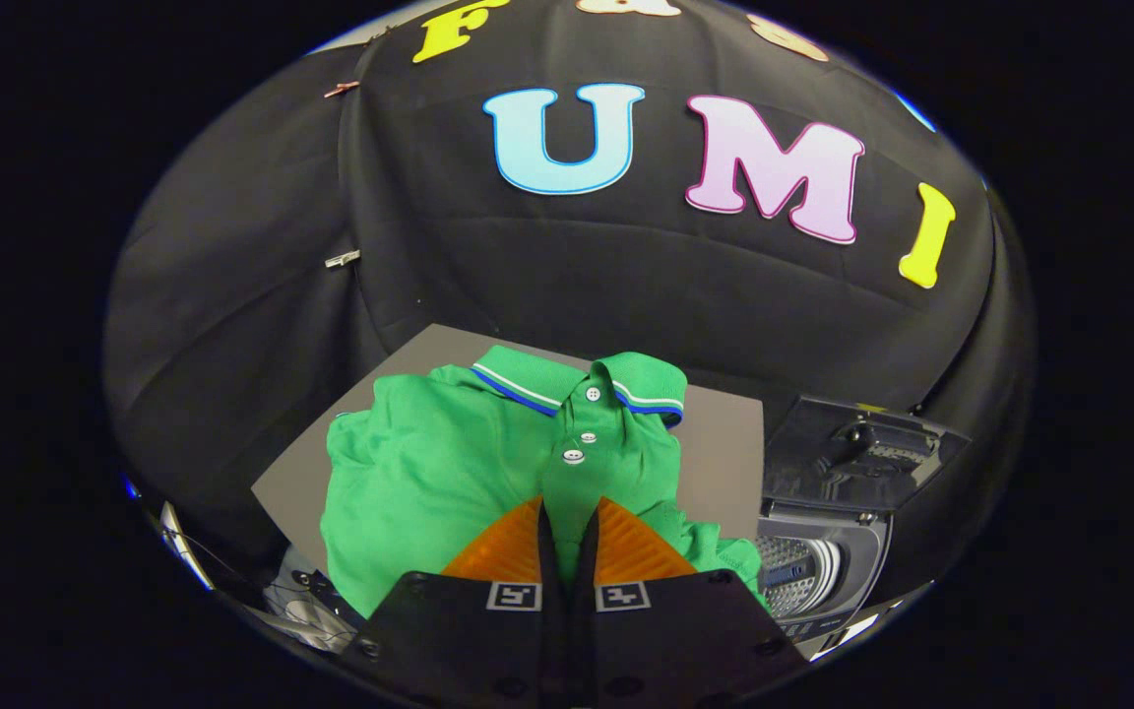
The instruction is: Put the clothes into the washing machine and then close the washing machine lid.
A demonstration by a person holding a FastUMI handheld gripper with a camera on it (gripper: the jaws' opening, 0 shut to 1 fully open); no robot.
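Green shirt [449, 463] bunched on the grey counter [724, 463], placket pinched between nearly closed jaws of the gripper [567, 537]. Pickup step in hand. Next: lift clear, carry right to the open washer [813, 571], drop into drum, then shut lid [862, 453].

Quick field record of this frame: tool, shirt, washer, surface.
tool: orange fingers nearly together, pinching a fold of the shirt below its buttons
shirt: green polo shirt, striped collar, three white buttons, apparently lifted above the board
washer: washing machine beside the shirt, lid raised, drum showing
surface: grey board behind the shirt
task state: shirt not yet in the drum
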